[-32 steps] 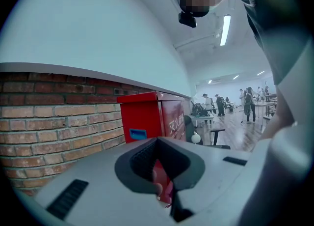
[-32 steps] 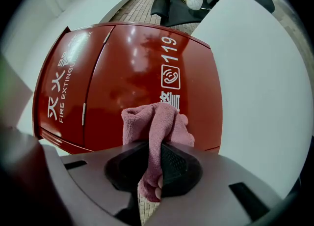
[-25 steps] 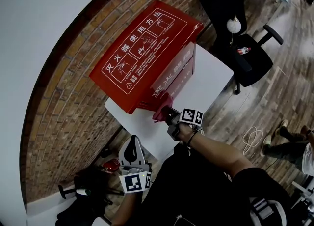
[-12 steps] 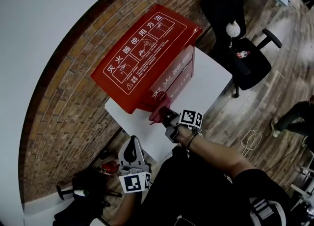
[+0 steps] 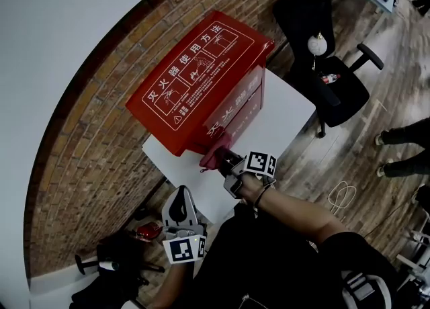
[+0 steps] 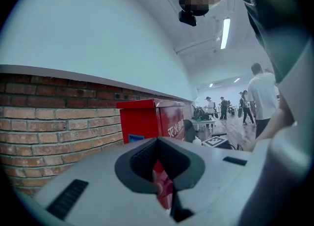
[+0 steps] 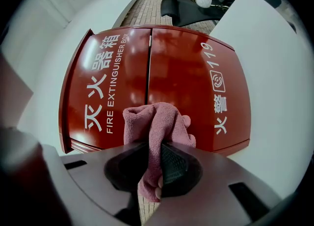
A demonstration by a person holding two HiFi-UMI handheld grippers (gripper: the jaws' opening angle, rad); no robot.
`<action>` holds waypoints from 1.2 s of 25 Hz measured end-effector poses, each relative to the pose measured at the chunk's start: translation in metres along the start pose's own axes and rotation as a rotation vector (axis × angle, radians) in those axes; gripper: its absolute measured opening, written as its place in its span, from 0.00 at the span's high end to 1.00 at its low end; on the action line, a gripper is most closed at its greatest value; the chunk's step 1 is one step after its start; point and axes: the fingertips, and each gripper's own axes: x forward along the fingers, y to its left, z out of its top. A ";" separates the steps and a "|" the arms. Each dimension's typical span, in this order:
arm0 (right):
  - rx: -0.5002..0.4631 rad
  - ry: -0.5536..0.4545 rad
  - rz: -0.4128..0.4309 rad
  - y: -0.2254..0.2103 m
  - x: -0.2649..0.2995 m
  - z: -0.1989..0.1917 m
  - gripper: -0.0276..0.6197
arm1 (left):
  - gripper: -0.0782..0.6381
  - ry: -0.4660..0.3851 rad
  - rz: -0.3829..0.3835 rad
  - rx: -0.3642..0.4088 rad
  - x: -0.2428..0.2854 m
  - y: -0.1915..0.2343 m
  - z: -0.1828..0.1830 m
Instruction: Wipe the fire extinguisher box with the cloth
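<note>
A red fire extinguisher box (image 5: 201,79) stands on a white counter (image 5: 282,113) against a brick wall (image 5: 94,133). The right tool (image 5: 223,158) is clamped on a bunched pink cloth (image 7: 157,122), pressing it to the lower front of the box. The left tool (image 5: 180,197) hangs low beside the counter, jaws drawn together and empty. A black office chair (image 5: 322,66) sits beyond.

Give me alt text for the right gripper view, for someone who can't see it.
The right tongs are clamped on a bunched pink cloth, held up close in front of a red fire extinguisher box. White lettering on the box front reads FIRE EXTINGUISHER BOX and 119, alongside Chinese characters.
</note>
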 end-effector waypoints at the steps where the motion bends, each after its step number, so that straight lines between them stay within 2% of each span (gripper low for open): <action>1: 0.001 0.000 0.004 0.003 0.000 0.000 0.86 | 0.82 -0.002 0.000 0.000 0.000 0.000 0.000; 12: 0.013 0.003 0.024 0.023 -0.003 -0.001 0.86 | 0.82 -0.010 0.001 -0.002 0.001 -0.002 0.004; 30: -0.046 0.007 0.191 0.102 -0.009 -0.001 0.86 | 0.82 -0.027 -0.003 0.001 -0.001 -0.004 0.008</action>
